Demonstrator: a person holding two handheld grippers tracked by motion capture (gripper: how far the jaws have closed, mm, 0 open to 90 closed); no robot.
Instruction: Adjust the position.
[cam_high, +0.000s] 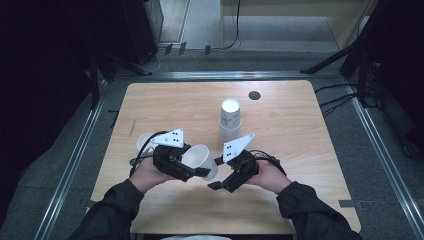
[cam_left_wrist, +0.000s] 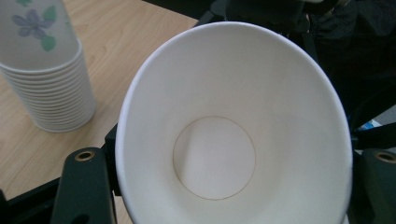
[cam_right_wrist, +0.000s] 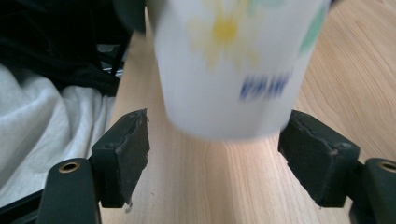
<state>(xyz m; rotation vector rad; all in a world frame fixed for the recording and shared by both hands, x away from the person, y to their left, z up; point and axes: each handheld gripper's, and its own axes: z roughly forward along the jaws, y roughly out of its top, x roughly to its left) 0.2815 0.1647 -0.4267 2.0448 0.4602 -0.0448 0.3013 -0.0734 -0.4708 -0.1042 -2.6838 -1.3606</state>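
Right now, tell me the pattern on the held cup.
White cup with yellow flower and blue print; right gripper view.

Pale wooden tabletop (cam_high: 165, 102) with rounded corners, on grey carpet floor (cam_high: 390, 150). Metal rails (cam_high: 70, 165) along both sides. Dark stands (cam_high: 345, 52) and light wooden furniture (cam_high: 300, 20) beyond. Dim edges.

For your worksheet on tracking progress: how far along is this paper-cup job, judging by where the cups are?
Done: one loose cup lies left of the left gripper. In hand: the left gripper grips a single cup, while the right gripper stands open beside it. Left: the cup stack is still tall.
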